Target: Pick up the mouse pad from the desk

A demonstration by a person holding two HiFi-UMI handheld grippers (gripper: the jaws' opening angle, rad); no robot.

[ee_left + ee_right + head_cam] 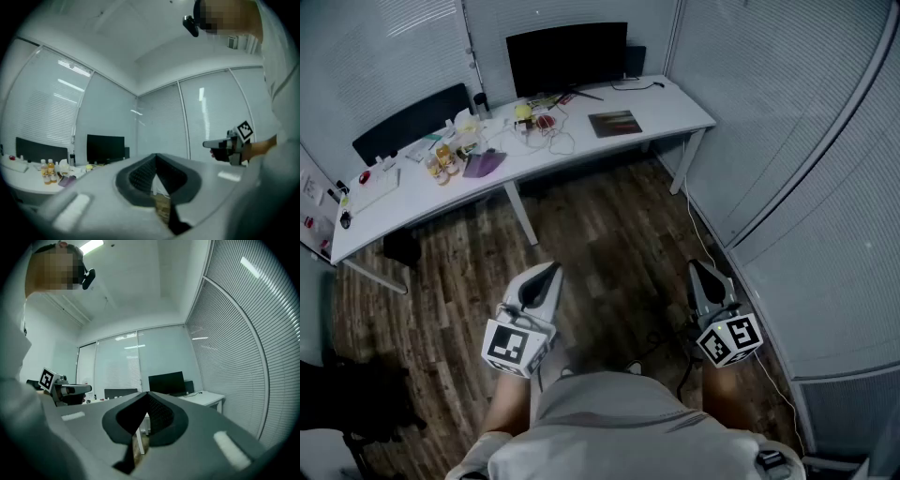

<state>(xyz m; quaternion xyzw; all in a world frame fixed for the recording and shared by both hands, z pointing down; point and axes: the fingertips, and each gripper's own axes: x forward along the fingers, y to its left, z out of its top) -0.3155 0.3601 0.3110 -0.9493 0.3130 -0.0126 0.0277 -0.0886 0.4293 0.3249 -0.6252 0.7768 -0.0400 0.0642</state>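
**Standing pose ahead of the reach.** Hazards: the mouse pad (615,123) is thin and lies flat on the desk (680,105). Jaw tips that come in level would likely slide over it or push it along the white top rather than get under an edge. A lift from 1 corner alone could let it droop and slip out. The cables (559,141) and small clutter near its left edge could be snagged by an approach from that side; the right and near edges look freer.

Both tools are closed tip to tip and carry nothing. The left gripper (547,275) and the right gripper (697,273) are held level above the wooden floor (609,239), close to the person's body. The pad lies well apart from both, ahead across the open floor. It sits on the right part of the desk, in front of the monitor (566,56) and slightly to its right, nearer the right gripper's line.
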